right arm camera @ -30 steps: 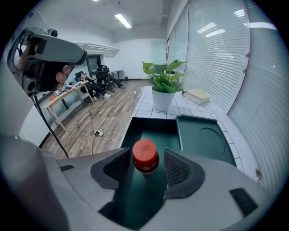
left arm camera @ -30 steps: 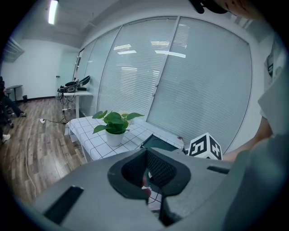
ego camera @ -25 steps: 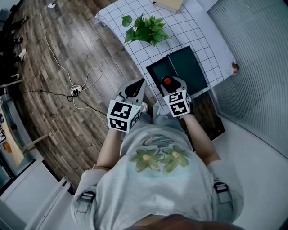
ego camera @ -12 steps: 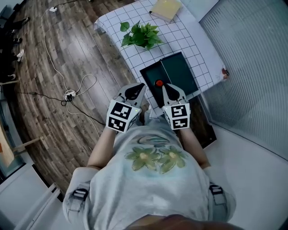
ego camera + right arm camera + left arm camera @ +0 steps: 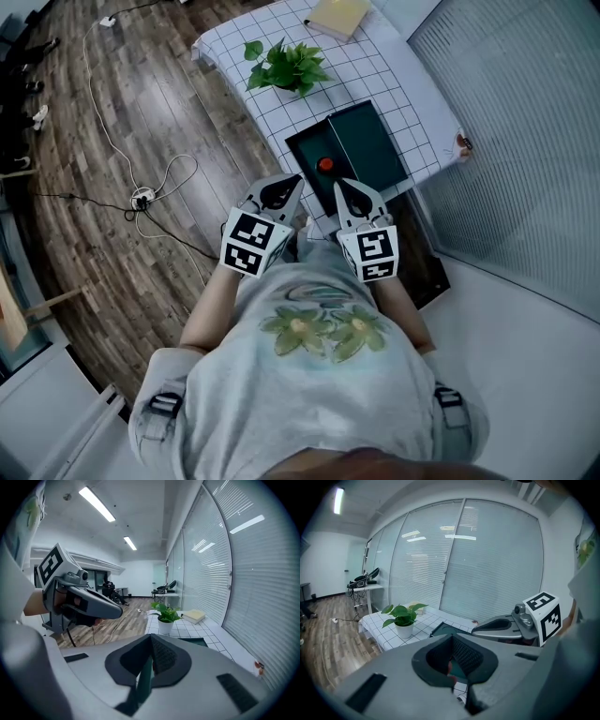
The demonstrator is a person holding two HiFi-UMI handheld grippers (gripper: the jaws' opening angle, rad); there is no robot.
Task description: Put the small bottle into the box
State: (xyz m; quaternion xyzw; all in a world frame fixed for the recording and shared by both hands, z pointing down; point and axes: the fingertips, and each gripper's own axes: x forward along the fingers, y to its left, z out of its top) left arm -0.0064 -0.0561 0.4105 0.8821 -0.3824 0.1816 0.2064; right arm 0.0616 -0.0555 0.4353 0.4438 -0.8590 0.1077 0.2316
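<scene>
Small red-capped bottle (image 5: 324, 165) is lying inside the dark green box (image 5: 302, 148), just beyond the right claw (image 5: 349, 187), whose jaws have just been closing together, empty; the left claw (image 5: 286, 181) is sitting closed.

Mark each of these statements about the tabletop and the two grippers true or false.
1. The small bottle with the red cap stands in the dark green box. True.
2. The right gripper holds the bottle. False: its jaws have just closed on nothing, short of the box.
3. The potted plant stands on the checked tablecloth. True.
4. The yellow book lies inside the box. False: it lies at the table's far end, beyond the plant.
5. The left gripper reaches into the box. False: it is held back near the person's body, jaws together.
</scene>
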